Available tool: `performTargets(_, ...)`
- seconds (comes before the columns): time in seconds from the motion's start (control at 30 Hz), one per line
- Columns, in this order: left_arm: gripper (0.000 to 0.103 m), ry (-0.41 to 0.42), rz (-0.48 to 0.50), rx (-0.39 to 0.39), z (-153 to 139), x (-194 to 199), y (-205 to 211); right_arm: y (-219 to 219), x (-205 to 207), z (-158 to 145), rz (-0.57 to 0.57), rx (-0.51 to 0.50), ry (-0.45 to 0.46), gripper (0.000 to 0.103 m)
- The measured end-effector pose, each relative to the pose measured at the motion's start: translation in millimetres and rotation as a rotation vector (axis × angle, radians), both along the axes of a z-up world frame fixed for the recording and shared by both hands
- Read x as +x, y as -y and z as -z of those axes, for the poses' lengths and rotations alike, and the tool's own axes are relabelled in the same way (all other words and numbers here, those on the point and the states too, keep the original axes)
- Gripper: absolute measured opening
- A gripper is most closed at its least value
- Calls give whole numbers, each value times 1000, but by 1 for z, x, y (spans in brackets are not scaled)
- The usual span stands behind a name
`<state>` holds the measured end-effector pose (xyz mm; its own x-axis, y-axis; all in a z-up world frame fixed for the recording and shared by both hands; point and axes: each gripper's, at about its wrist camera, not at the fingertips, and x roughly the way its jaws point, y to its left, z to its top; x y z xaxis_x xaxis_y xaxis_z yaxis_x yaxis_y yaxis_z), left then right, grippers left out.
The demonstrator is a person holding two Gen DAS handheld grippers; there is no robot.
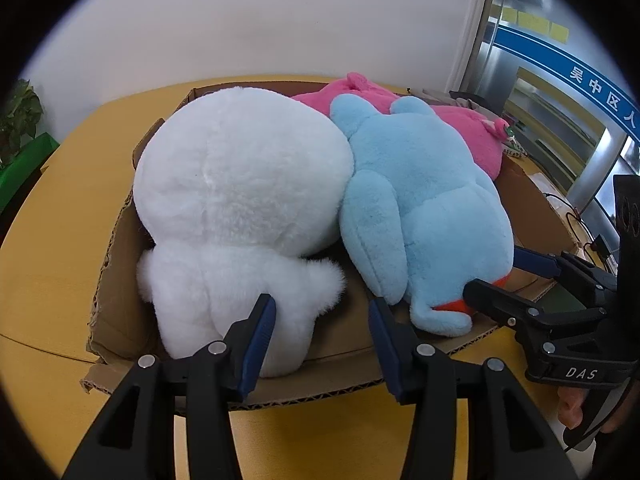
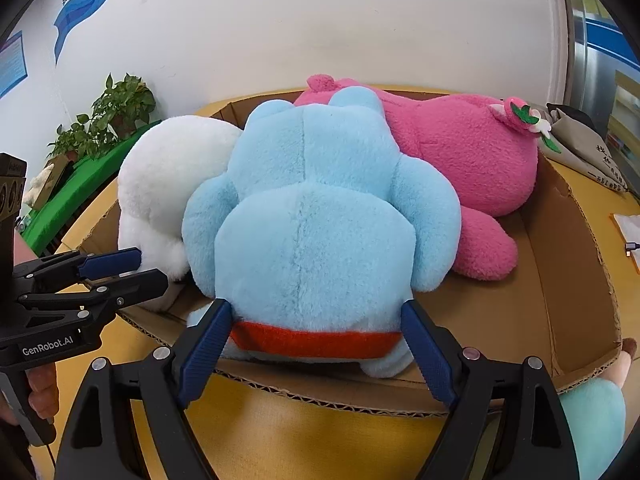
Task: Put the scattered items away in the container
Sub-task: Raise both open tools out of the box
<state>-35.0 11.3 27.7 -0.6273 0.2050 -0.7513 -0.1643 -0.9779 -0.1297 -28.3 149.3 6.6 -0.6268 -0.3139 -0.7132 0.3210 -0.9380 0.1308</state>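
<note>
1. Yellow table (image 1: 48, 280) carries a cardboard box (image 2: 560, 280).
2. White (image 1: 240, 184), blue (image 2: 320, 220), pink (image 2: 472, 160) plush toys lie inside.
3. Left gripper (image 1: 322, 320): jaws apart, nothing gripped.
4. Right gripper (image 2: 316, 344): jaws wide, flanking blue toy's base, no squeeze.

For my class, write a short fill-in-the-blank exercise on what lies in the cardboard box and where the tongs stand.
1. Between the white plush toy and the pink plush toy lies the ____ plush toy.
2. All three toys lie in a ____ box.
3. The band at the blue toy's bottom end is ____.
4. The right tongs stand open on either side of the ____ toy.

Missing words: blue; cardboard; red; blue
</note>
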Motion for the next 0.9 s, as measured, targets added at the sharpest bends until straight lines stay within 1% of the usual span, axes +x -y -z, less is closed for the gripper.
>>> performTargets(0.13,47,-15,5,-1,1,4,1,-2,8,1,-3,3,-12,88)
performTargets(0.23,48,-24,8,-3,2,6,2,-1,13,3,2,4,-39,88)
performTargets(0.33,49,-31,1,-12,4,4,0,0,18,3,9,2,-95,90)
performTargets(0.43,50,-44,0,-6,5,2,3,0,24,5,37,7,-167,94)
performTargets(0.5,51,-57,5,-4,5,2,4,4,23,5,47,8,-203,96)
performTargets(0.53,53,-63,7,-2,5,2,5,3,23,5,56,11,-215,101)
performTargets(0.57,56,-72,9,-3,6,2,4,3,22,6,69,16,-230,102)
performTargets(0.7,59,-97,-6,-3,5,2,2,3,26,6,73,9,-288,102)
performTargets(0.9,68,-120,-18,-13,7,3,-3,1,26,4,67,10,-287,102)
